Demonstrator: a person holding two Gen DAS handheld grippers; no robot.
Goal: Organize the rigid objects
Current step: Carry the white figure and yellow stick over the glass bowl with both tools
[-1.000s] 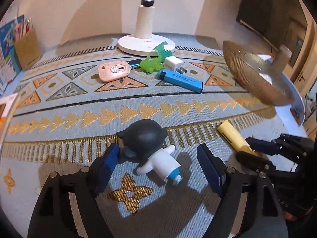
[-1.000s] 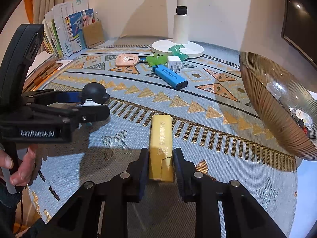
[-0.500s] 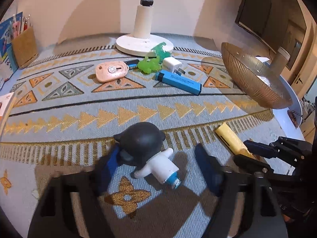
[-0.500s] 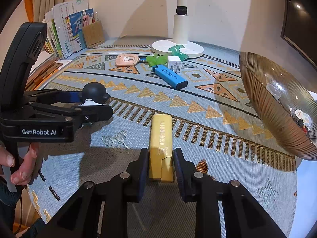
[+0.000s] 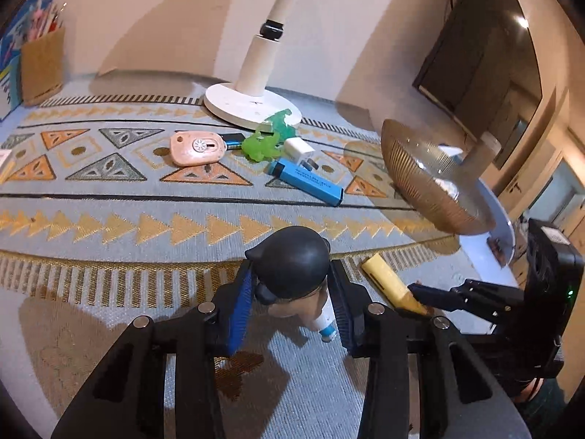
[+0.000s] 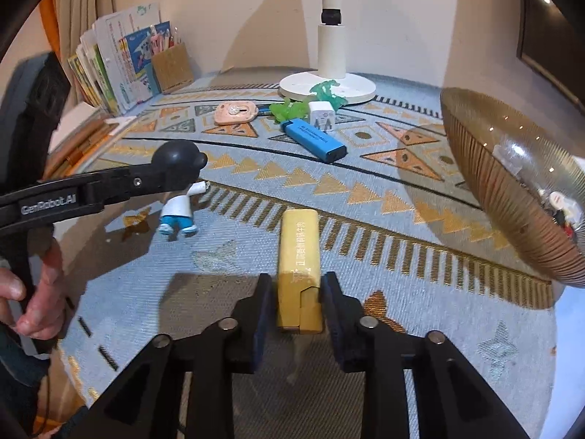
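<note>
the left gripper (image 5: 292, 289) clamps the black-headed figurine (image 5: 292, 270) by its head, lifted off the patterned cloth (image 5: 109, 219). the right gripper (image 6: 296, 300) pinches the yellow box (image 6: 298, 252); bowl (image 6: 512, 197) at two o'clock.

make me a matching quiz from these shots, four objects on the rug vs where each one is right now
Things:
1. figurine
2. yellow lighter
3. blue lighter
4. green dinosaur toy

Places:
A. lying free on the rug, beside the white charger
B. between the left tongs
C. by the white fan base
D. between the right tongs

Pairs: 1-B, 2-D, 3-A, 4-C
</note>
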